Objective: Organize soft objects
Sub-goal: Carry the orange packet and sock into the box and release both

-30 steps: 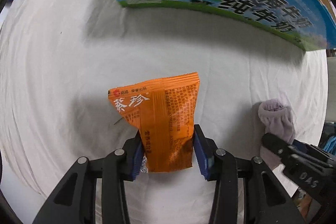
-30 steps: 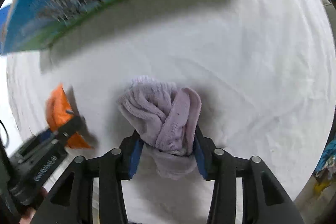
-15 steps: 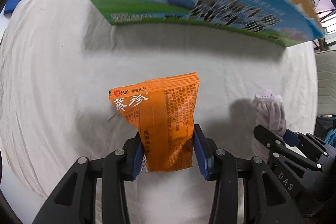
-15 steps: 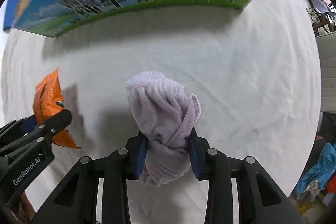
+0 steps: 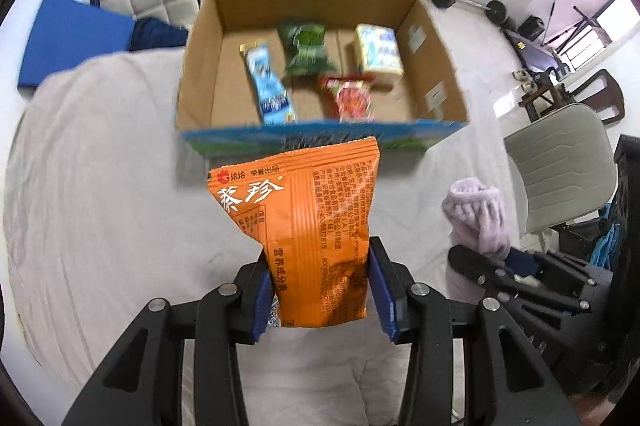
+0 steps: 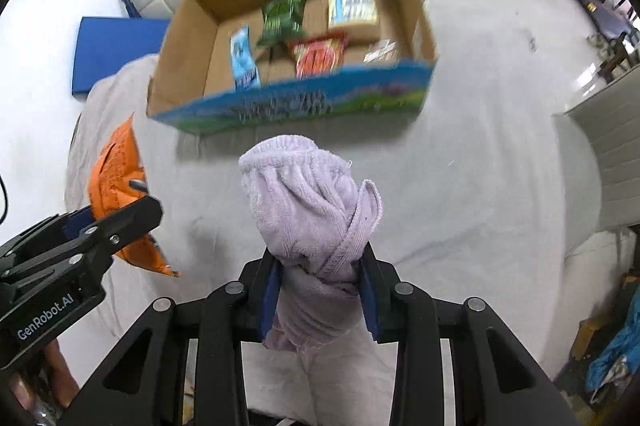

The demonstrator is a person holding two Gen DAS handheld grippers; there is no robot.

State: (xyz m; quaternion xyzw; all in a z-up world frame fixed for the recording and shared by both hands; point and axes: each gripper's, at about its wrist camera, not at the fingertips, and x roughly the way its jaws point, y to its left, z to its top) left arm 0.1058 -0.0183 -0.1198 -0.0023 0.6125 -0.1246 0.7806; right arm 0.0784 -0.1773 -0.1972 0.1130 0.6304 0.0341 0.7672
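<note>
Orange snack packet [image 5: 308, 230] upright in clenched left tongs [image 5: 322, 292]; lilac towel [image 6: 312, 210] upright in clenched right tongs [image 6: 318, 294].

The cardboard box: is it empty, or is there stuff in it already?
Not empty. The open-topped box holds at least four packets: a blue one, a green one, a red one and a pale yellow one.

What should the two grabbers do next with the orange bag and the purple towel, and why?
Probably carry both forward over the cardboard box and let go. The left gripper grips the orange snack bag, the right gripper grips the lilac towel, and both hang short of the box's near wall. The box is open and already holds other packets.
</note>
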